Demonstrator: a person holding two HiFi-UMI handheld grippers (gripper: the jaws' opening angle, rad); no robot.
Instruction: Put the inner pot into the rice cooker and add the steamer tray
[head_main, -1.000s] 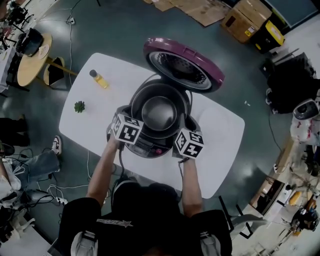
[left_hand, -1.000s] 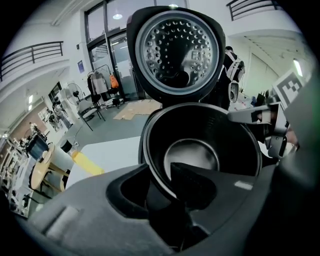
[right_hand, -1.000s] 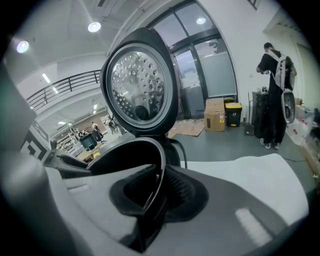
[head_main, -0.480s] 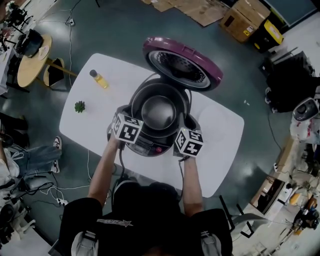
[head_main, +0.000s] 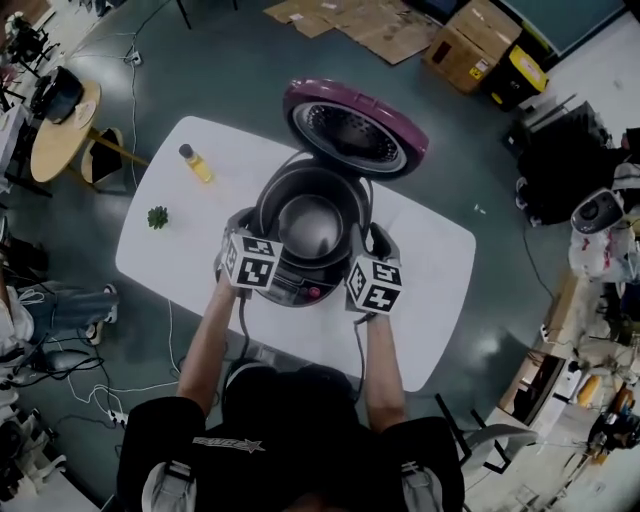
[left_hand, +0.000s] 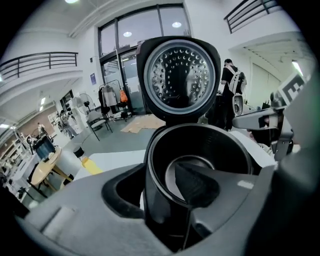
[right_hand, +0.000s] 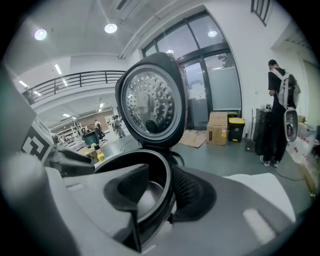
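Left gripper (left_hand: 155, 187): fingers (left_hand: 197, 186) parted and just been opening. One stands outside the pot wall and one inside, with the rim between them and the pads off it. Nothing held.
Right gripper (right_hand: 162, 192): fingers (right_hand: 192, 192) parted and just been opening. The opposite rim stands between them with a gap at each side. Nothing held.
Pot (head_main: 312, 225): steel inside, dark rim. Seated in the cooker at frame centre in the head view, with one gripper at its left edge and one at its right.
Cooker (head_main: 292, 288): grey body with a control panel facing the person, standing mid-surface.
Lid (head_main: 352, 128): purple, swung open, above the pot in the frame, with its perforated inner plate showing.
Surface (head_main: 440, 260): white with rounded corners.
Bottle (head_main: 196, 161): yellow with a dark cap, lying upper left on the surface, well apart from the cooker.
Plant (head_main: 158, 216): small and green, at the surface's left edge.
Round table (head_main: 62, 125): wooden, on the floor at upper left of the frame.
Boxes (head_main: 465, 45): cardboard, on the floor at upper right.
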